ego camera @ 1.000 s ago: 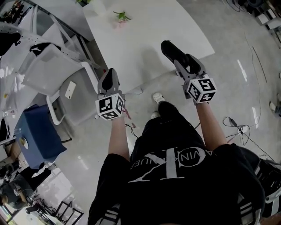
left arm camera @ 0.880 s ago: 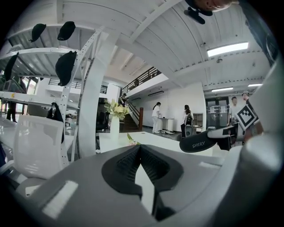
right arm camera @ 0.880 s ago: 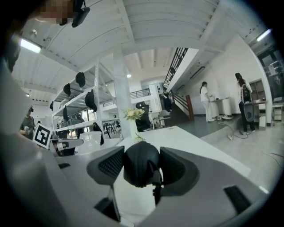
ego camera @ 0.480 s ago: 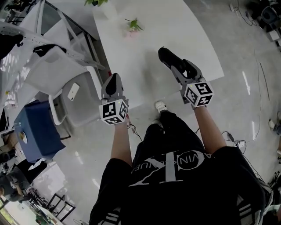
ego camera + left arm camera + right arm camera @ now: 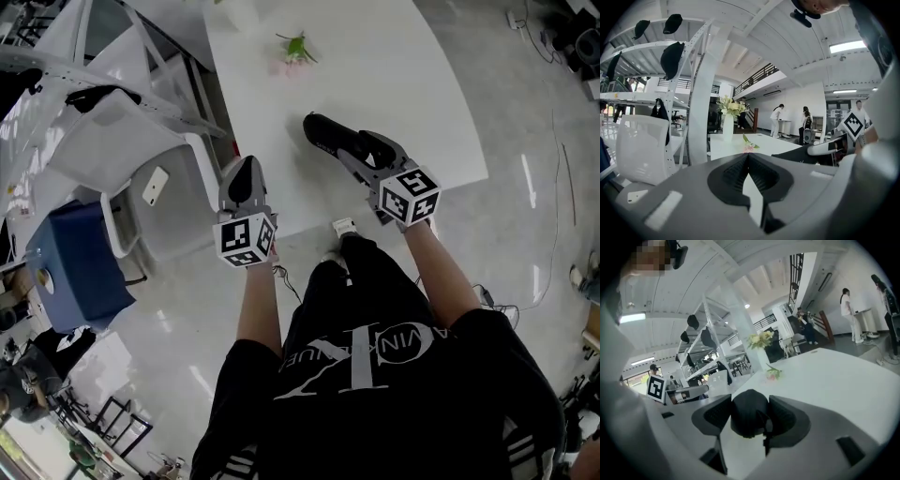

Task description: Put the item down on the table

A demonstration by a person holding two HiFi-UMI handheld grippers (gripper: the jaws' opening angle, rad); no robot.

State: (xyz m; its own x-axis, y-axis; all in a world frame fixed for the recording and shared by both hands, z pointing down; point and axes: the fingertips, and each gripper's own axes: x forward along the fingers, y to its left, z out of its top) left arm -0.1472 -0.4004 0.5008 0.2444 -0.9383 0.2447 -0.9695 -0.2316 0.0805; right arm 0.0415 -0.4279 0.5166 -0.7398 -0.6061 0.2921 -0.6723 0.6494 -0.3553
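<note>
Black item (image 5: 323,134) is clamped in the right gripper (image 5: 354,154), jutting beyond its jaws.

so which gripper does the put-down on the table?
Right. The right gripper is shut on the black item, held over the white table. The left gripper is shut and empty, at the table's edge.

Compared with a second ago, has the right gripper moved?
Yes. The right gripper, holding the black item, has swung left over the table, nearer the flower.
</note>
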